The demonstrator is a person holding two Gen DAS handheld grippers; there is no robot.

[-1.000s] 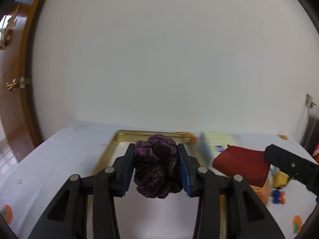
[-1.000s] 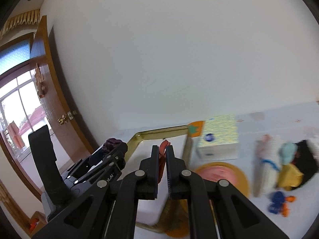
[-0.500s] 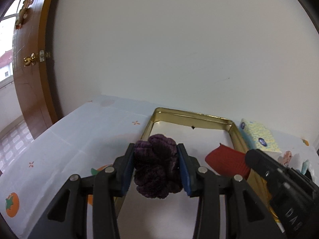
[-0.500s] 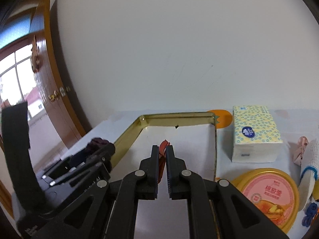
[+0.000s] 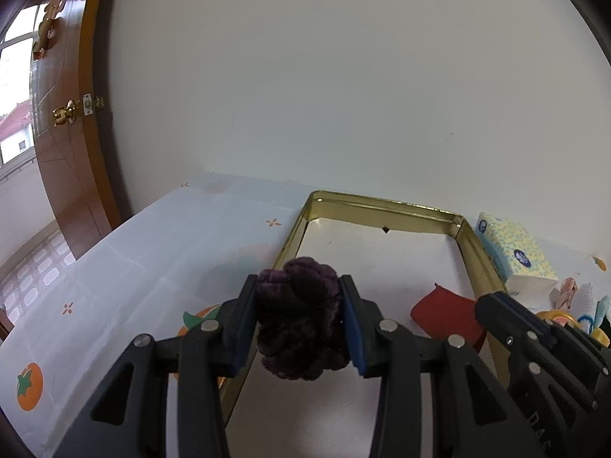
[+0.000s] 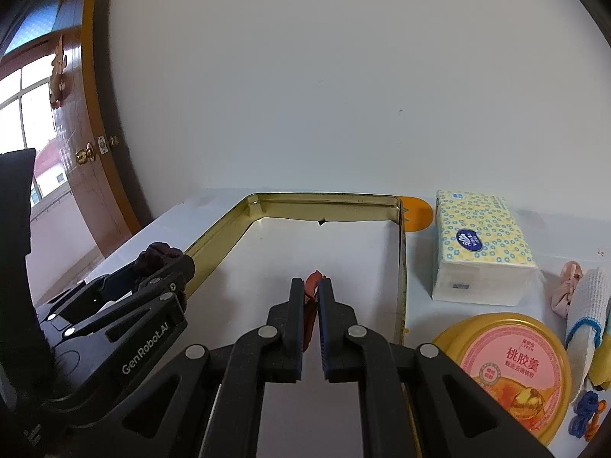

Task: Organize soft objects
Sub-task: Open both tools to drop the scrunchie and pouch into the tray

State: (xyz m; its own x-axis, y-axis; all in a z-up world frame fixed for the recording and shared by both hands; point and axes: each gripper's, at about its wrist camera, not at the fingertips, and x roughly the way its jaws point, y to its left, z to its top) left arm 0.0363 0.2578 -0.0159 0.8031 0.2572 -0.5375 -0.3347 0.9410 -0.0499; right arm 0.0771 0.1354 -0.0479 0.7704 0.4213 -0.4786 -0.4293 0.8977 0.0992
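The left claw (image 5: 301,318) pinches a dark purple scrunchie (image 5: 299,316) between its blue pads, the soft bundle bulging above and below them; it hangs over the near left rim of a shallow gold tray (image 5: 385,204) that sits on the counter (image 5: 133,263), which is covered with a white cloth printed with orange fruit; from the right wrist view the same claw (image 6: 160,263) shows side-on at the tray's left edge, the scrunchie (image 6: 158,252) peeking out past its tips.

The right claw (image 6: 311,294) is pressed almost together on a thin red piece of cloth (image 6: 313,280), of which only a crumpled edge sticks up between the fingers; in the left wrist view that red cloth (image 5: 446,315) hangs as a flat flap over the right part of the tray's white floor; whether it touches the floor cannot be told.

Just right of the tray (image 6: 400,252) stands a yellow-patterned tissue pack (image 6: 483,244); nearer, a round tub with a pink and yellow lid (image 6: 511,366); at the far right lie a pink scrunchie (image 6: 569,290), a white knitted cloth with a blue band (image 6: 588,305) and a small blue and orange item (image 6: 586,416).
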